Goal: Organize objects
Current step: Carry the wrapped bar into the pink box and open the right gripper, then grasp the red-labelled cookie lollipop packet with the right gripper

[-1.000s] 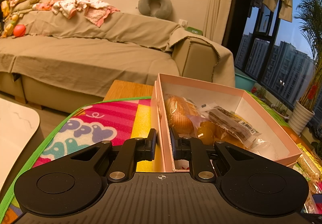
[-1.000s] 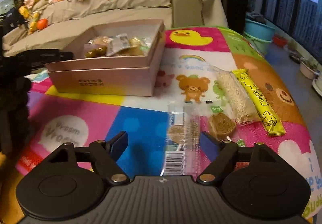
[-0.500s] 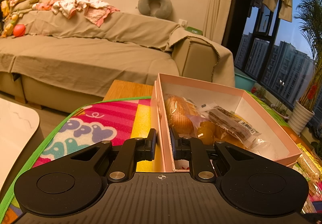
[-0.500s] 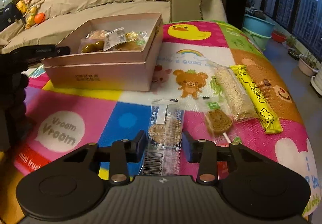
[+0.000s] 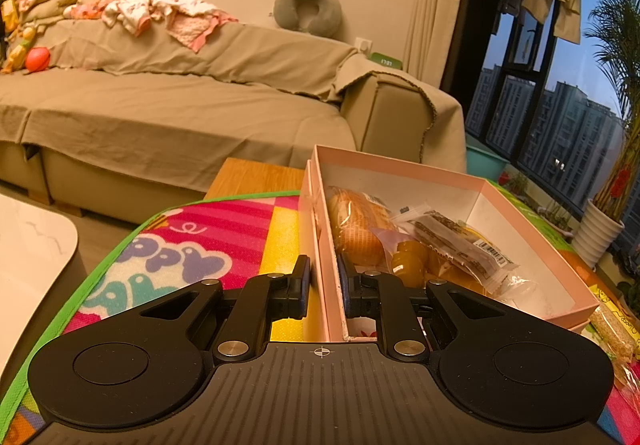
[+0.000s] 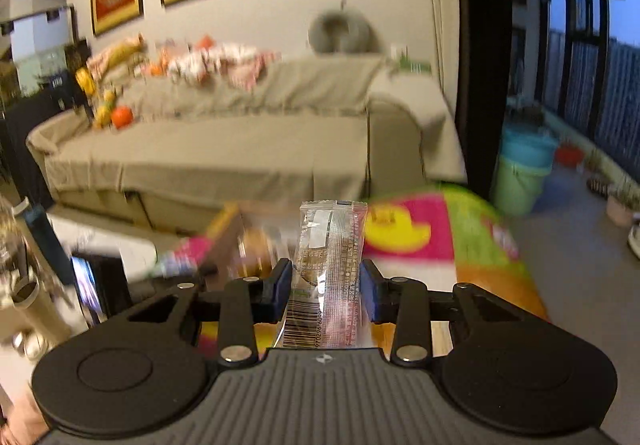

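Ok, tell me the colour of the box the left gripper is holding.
Pale pink box, white inside; clearest in the left wrist view.

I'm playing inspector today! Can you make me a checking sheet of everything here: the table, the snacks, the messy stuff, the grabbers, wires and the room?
Surface: colourful play mat covers the table.
Job's things: pink box holds wrapped snacks; snack packet lifted.
Clutter: grain bar beside the box.
Grippers: left gripper clamps the box wall; right gripper grips the packet.
Cables: nothing seen.
Surroundings: sofa, clothes, neck pillow, window.
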`<state>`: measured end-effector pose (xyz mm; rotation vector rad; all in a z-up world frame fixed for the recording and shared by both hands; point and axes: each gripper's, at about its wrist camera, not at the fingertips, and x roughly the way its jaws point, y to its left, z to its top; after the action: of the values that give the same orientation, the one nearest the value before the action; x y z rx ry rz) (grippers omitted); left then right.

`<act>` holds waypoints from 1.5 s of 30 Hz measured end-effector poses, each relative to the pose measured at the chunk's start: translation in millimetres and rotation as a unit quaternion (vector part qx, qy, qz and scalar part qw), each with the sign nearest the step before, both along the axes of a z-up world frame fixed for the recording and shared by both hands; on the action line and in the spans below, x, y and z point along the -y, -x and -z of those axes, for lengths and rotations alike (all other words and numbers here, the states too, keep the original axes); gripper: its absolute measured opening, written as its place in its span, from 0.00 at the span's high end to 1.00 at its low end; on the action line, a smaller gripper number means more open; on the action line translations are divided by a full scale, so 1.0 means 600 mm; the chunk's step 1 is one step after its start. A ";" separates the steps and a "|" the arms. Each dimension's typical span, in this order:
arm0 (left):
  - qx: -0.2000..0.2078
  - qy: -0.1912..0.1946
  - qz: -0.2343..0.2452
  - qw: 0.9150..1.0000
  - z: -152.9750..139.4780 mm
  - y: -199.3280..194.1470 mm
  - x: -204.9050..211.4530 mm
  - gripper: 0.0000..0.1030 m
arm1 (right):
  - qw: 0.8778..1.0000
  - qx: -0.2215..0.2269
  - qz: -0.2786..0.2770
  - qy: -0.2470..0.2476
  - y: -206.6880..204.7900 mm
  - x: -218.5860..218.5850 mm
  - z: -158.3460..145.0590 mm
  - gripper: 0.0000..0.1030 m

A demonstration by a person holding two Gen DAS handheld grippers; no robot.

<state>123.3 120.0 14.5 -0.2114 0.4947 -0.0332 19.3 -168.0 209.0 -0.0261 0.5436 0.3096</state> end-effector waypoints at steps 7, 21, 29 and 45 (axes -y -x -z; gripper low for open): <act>0.000 0.000 0.000 1.000 0.000 0.000 0.000 0.83 | 1.000 0.019 -0.010 0.010 -0.056 -0.044 -0.059 0.65; -0.001 0.002 0.000 1.000 0.000 0.001 0.002 0.83 | 0.998 -0.031 0.013 0.045 -0.241 -0.134 -0.009 0.65; -0.001 0.001 0.000 1.000 0.000 0.002 0.002 0.83 | 0.997 -0.053 0.028 0.053 -0.294 -0.140 0.049 0.54; -0.001 0.002 0.000 1.000 -0.001 0.001 0.001 0.83 | 0.990 -0.113 0.069 0.050 -0.245 -0.017 0.142 0.42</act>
<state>122.7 119.5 14.8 -0.2151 0.4960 -0.0346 166.0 -157.5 124.0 -0.0512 0.7818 0.1492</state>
